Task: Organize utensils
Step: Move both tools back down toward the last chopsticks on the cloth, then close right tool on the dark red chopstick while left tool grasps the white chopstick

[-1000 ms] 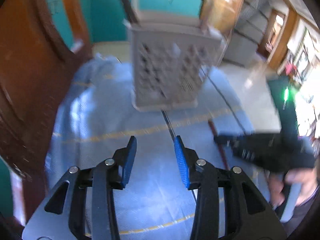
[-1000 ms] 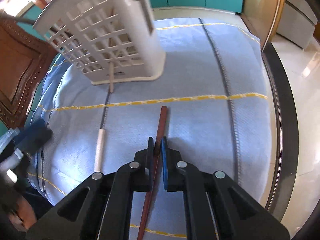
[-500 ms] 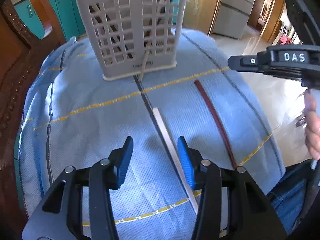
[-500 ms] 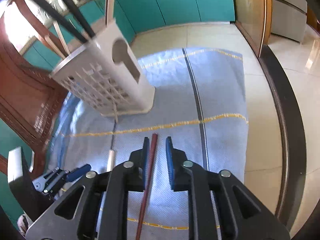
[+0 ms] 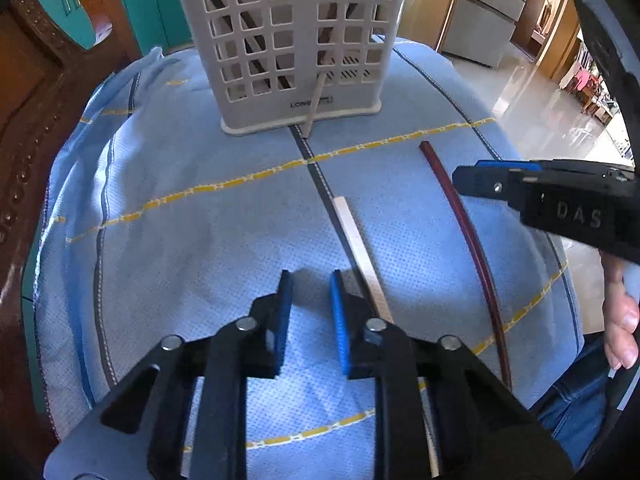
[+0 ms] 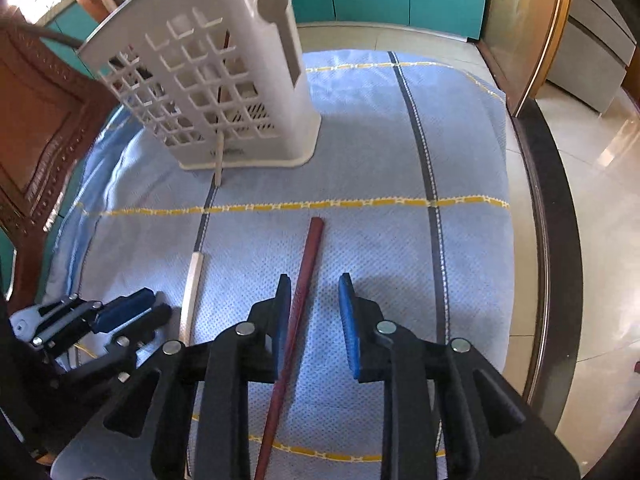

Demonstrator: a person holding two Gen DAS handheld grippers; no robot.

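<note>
- Cloth (image 5: 168,264), blue and loosely draped over the table, could bunch or drag if either gripper's pads scrape it, shifting everything lying on it.
- Basket (image 6: 224,92), white and latticed, stands at the cloth's far end with one pale stick poking out through its base; a clumsy insertion might tip it.
- Right gripper (image 6: 314,312), jaws opening, straddles the dark red chopstick (image 6: 304,280) without pressing it; the stick lies loose and could roll.
- Left gripper (image 5: 310,312), jaws closing on nothing, sits just left of the pale chopstick (image 5: 360,252); it risks pinching cloth only.
</note>
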